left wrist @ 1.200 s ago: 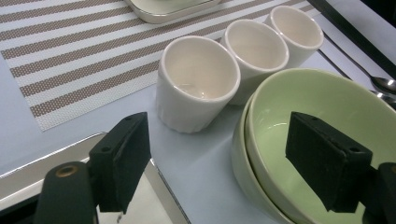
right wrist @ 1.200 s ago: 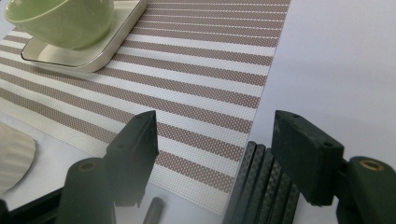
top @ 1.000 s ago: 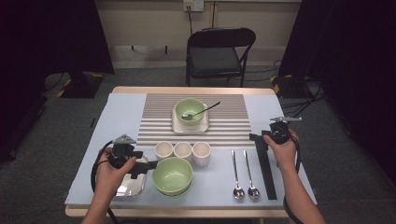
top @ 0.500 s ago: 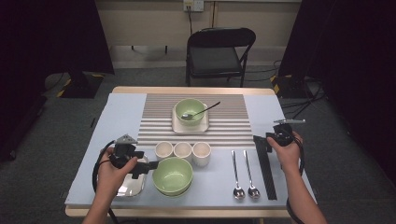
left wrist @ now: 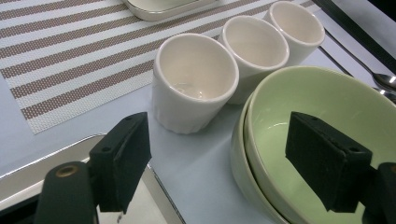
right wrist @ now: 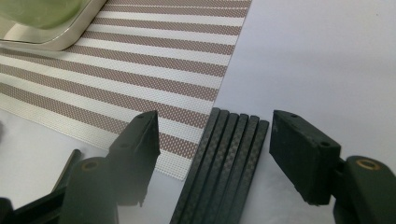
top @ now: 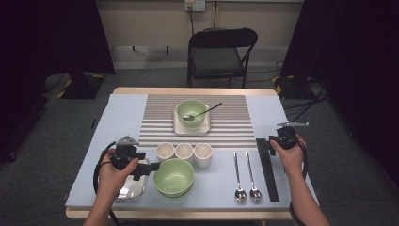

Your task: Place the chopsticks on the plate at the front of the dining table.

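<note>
- Evidently the right gripper [right wrist: 212, 158] has come down over the far end of the black chopsticks [right wrist: 224, 163] since a second ago; its jaws, just narrowing slightly, straddle the bundle without touching, so a pickup looks imminent.
- Left gripper [left wrist: 219, 172] holds position, jaws apart across the rim of the green bowl [left wrist: 322, 140], unclamped.
- Pale blue table [top: 117, 122], striped mat [top: 160, 117]; folding chair [top: 221, 52] behind, dark curtains either side.

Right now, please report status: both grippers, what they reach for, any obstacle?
Left gripper open astride green bowl rim. Right gripper open over black chopsticks, not touching. Cups close beside bowl.
</note>
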### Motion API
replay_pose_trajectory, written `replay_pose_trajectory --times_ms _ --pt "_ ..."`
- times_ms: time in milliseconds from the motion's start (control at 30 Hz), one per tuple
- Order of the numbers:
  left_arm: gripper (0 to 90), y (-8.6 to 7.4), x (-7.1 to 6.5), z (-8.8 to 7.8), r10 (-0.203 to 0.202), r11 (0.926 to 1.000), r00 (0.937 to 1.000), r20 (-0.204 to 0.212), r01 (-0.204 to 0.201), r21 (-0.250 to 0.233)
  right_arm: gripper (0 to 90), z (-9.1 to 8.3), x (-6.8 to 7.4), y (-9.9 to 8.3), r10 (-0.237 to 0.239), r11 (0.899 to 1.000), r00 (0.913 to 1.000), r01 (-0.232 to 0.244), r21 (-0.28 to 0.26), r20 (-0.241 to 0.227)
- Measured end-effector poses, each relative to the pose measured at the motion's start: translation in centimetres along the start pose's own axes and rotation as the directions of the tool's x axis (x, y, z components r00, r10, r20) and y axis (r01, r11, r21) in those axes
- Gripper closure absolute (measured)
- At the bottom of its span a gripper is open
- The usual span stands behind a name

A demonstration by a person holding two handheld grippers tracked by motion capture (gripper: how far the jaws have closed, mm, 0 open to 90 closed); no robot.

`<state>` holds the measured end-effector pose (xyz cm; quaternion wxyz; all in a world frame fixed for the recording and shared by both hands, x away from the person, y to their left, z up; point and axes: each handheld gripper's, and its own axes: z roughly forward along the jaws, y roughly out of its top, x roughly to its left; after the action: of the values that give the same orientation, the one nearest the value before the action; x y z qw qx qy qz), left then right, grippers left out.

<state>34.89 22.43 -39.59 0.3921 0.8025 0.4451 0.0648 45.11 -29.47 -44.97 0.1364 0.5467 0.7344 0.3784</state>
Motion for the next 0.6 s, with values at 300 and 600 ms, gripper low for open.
replay_pose_trajectory --times_ms 300,600 --pt "22.1 -0.05 -0.04 -0.03 -0.002 1.0000 1.0000 -0.002 0.002 -0.001 33.0 -0.05 -0.28 -0.29 0.001 1.000 1.0000 -0.001 0.006 0.009" --pt "22.1 -0.09 -0.10 -0.11 -0.008 0.9999 0.9999 -0.006 0.008 -0.006 37.5 -0.08 -0.62 -0.66 0.001 1.000 0.9997 -0.001 0.010 0.024"
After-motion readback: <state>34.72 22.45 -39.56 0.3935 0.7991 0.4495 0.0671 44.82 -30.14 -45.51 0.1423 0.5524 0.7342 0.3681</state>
